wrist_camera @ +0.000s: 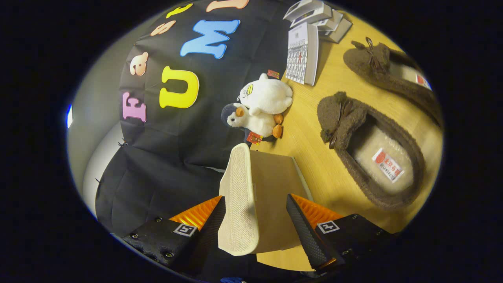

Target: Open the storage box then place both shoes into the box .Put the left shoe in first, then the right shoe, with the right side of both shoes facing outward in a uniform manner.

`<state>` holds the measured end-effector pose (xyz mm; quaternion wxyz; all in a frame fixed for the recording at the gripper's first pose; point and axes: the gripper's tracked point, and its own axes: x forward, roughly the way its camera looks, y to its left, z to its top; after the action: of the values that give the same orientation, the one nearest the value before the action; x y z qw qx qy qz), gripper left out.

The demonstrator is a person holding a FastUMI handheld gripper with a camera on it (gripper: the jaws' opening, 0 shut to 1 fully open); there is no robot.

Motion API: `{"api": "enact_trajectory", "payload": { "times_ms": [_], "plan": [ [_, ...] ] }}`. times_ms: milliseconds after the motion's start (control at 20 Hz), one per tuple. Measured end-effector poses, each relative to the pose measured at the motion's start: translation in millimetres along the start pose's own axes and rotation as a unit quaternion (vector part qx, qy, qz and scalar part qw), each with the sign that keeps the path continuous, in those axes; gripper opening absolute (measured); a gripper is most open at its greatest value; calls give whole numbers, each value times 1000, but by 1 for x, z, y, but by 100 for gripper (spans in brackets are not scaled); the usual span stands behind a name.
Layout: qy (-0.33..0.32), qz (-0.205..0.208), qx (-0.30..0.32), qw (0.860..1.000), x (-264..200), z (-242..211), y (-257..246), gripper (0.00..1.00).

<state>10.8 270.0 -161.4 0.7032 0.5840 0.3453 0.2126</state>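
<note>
The tongs (255, 220) stand apart with the raised lid (239, 200) of a beige woven-textured storage box (275, 196) between their fingers; the left finger (210, 224) sits just beside the lid's textured face, but whether both fingers press on it cannot be told. Beyond the lid, two white plush toys (263, 106) lie against the booth wall, one with a dark head and orange feet. Further along the pale wooden table (318, 165), a patterned white book (301, 57) stands near a stack of small white boxes (318, 17). Just beside the box lies a brown fuzzy slipper (369, 157) with a bow, its opening up. A second matching brown slipper (389, 82) lies beyond it, apart.
</note>
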Motion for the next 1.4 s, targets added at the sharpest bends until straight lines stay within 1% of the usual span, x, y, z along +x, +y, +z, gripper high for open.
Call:
{"api": "enact_trajectory", "payload": {
  "times_ms": [100,250,300,350,450,500,550,800,850,900,950,1000,1050,1250,1350,1400],
  "plan": [
    [12,8,25,1000,4,-7,0,95],
    [20,18,46,999,11,-14,2,95],
    [23,21,51,998,13,-15,3,91],
    [28,25,54,998,14,-19,5,85],
    [29,22,51,998,14,-20,4,85],
    [17,24,54,998,17,-14,2,67],
    [20,29,55,998,14,-15,6,50],
    [57,60,44,996,13,-28,21,50],
    [49,57,33,997,-6,-15,18,50],
    [33,58,40,997,16,-11,22,30],
    [40,64,40,996,12,-22,27,9],
    [51,64,35,996,14,-26,29,9],
    [57,64,28,996,11,-26,29,6],
    [61,61,7,996,8,-27,40,6],
    [65,65,-11,996,5,-27,51,6],
    [66,60,-22,996,5,-26,55,6]
  ]
}}
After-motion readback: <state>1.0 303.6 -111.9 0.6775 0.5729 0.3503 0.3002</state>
